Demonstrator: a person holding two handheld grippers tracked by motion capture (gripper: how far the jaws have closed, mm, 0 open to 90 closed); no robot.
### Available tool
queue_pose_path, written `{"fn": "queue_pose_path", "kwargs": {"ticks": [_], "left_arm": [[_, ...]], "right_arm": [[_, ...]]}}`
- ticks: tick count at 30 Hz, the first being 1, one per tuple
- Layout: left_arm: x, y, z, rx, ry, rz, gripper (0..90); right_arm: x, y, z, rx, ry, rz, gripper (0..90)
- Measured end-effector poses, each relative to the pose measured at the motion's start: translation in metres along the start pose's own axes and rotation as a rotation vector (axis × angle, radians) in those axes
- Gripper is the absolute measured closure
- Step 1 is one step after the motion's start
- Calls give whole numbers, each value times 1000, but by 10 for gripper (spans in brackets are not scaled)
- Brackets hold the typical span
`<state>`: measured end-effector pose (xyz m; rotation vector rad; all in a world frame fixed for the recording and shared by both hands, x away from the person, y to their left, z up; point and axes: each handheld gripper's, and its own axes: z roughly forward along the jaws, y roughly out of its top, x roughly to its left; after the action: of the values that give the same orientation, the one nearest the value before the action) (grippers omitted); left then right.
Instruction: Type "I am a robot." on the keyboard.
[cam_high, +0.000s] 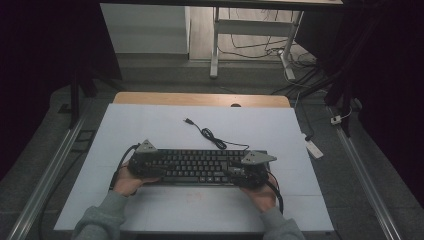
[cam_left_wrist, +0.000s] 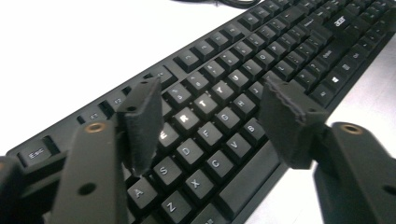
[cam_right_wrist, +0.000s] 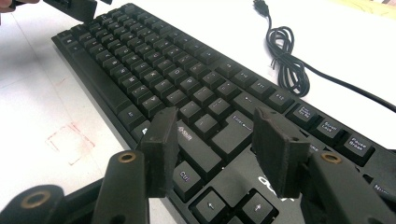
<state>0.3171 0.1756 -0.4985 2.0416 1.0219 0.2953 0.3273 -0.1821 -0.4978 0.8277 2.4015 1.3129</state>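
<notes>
A black keyboard (cam_high: 200, 165) lies across the middle of the white tabletop (cam_high: 150, 130), its coiled cable (cam_high: 207, 134) running off behind it. My left gripper (cam_high: 154, 168) is over the keyboard's left end. In the left gripper view the left gripper (cam_left_wrist: 212, 107) is open just above the letter keys of the keyboard (cam_left_wrist: 261, 60), with nothing pinched. My right gripper (cam_high: 235, 172) is over the right end. Seen in the right gripper view, the right gripper (cam_right_wrist: 215, 130) is open above the Shift and Enter keys of the keyboard (cam_right_wrist: 154, 60), beside the cable (cam_right_wrist: 285, 56).
A faint red square mark (cam_right_wrist: 70, 140) sits on the tabletop in front of the keyboard. A wooden strip (cam_high: 200, 99) edges the table's far side. Beyond it are desk legs (cam_high: 215, 45) and loose floor cables (cam_high: 300, 65). Metal rails (cam_high: 50, 170) flank the table.
</notes>
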Motion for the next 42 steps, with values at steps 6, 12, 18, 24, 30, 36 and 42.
{"fn": "queue_pose_path", "kwargs": {"ticks": [6,12,18,24,30,36,42], "left_arm": [[-7,1,4,20,-46,38,646],[-14,1,10,42,-64,67,859],[-20,1,19,70,-73,91,890],[-24,-1,27,96,-71,101,890],[-25,-2,31,106,-64,104,890],[-26,-3,35,131,-65,108,889],[-27,-4,36,132,-64,97,889]], "right_arm": [[0,0,1,3,2,1,508],[0,-1,1,5,-1,2,508],[0,-2,1,12,-3,2,508],[0,-2,2,13,1,2,508],[0,-2,2,13,-1,2,509],[0,-2,2,14,-1,2,509],[0,-3,2,15,-3,1,509]]}}
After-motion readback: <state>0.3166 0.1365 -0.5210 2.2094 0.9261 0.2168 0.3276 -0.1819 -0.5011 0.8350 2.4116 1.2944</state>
